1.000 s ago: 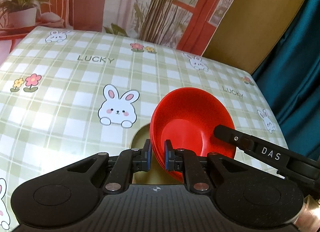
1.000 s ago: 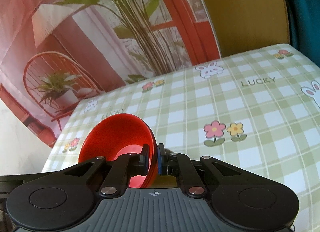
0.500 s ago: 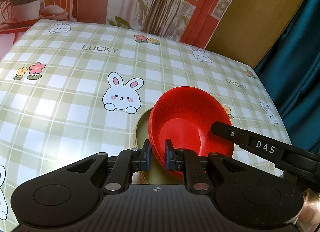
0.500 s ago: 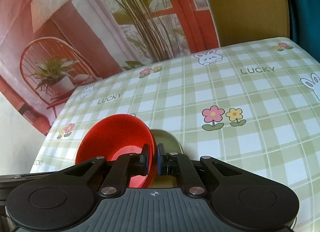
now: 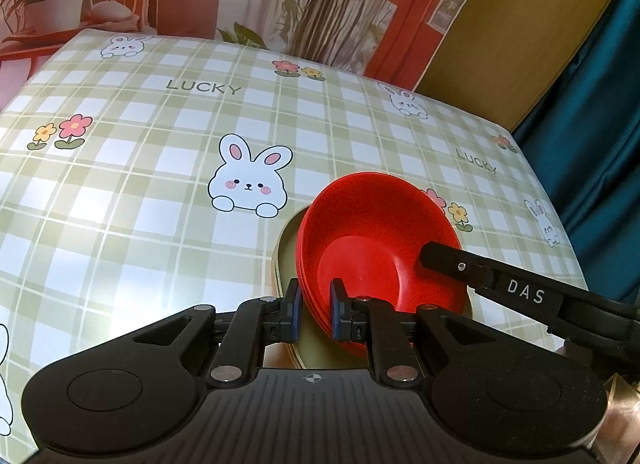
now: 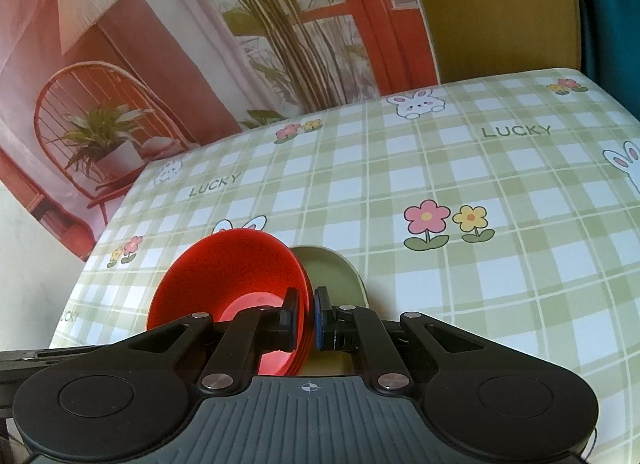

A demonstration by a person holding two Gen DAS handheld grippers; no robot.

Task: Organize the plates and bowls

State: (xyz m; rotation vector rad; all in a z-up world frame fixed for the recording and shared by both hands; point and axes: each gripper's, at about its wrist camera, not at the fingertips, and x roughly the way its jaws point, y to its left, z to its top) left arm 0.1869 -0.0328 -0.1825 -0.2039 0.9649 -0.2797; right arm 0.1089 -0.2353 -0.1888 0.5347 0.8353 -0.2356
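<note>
Left tongs (image 5: 315,310) clenched on near rim of red bowls (image 5: 376,240). Right tongs (image 6: 306,318) grip the opposite rim. Stack held tilted between both, just above olive plate (image 6: 340,276) on worktop (image 5: 140,184).

The word "LUCKY" is printed in dark green capitals on the checked tablecloth (image 5: 120,200) that covers the tabletop. From the left wrist view it reads once near the far edge and again, smaller and slanted, toward the right side. The right wrist view shows it at the far right, at the far left, and partly cut off at the near left edge. White letters "DAS" stand on the black arm of the right gripper (image 5: 524,296) reaching in beside the red bowls.
</note>
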